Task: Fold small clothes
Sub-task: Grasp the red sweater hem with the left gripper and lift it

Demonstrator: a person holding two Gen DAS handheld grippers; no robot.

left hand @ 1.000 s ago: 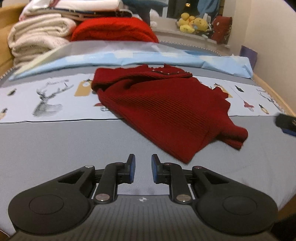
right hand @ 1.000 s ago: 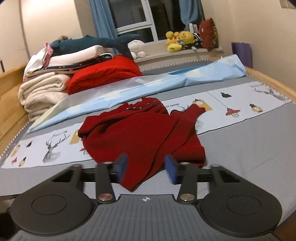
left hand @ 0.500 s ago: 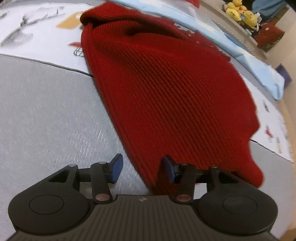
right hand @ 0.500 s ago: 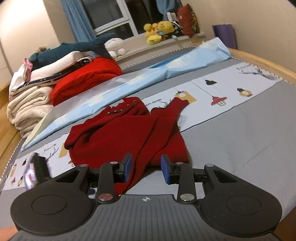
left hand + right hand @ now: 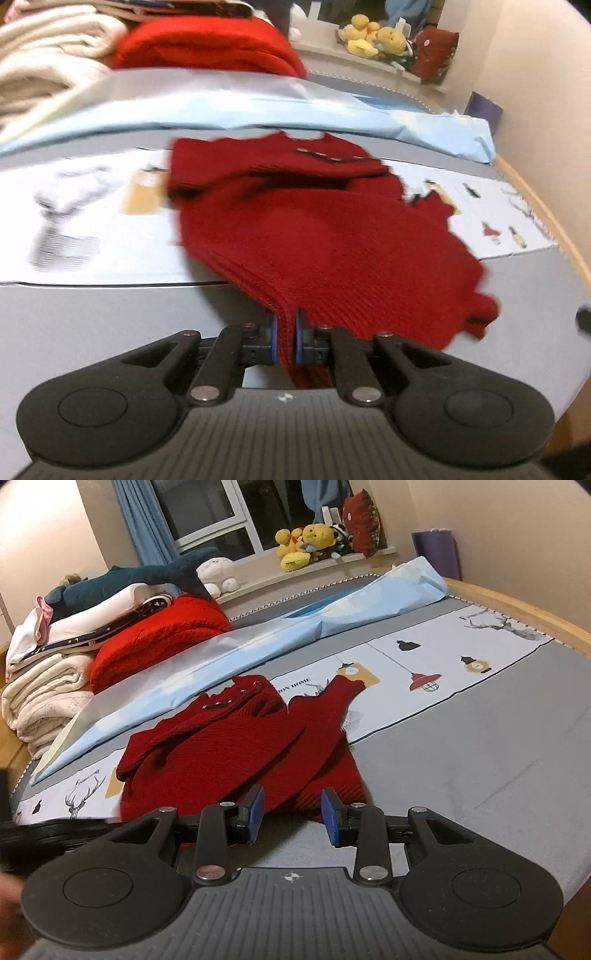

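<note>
Jaws: left gripper (image 5: 283, 338) pinches the sweater (image 5: 317, 236) hem, right gripper (image 5: 291, 818) gapes empty — sweater crumpled, folding barely begun.

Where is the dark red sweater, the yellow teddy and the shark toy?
Dark red sweater (image 5: 325, 251), left wrist view, knit body.
Yellow teddy (image 5: 319, 535), right wrist view, its head.
Shark toy (image 5: 147, 574), right wrist view, its back.

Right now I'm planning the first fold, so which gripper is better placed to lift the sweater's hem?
Left. The left gripper is shut on the sweater at its near edge, so it can likely lift at once. The right gripper is open, its pads short of the fabric, holding nothing.
</note>
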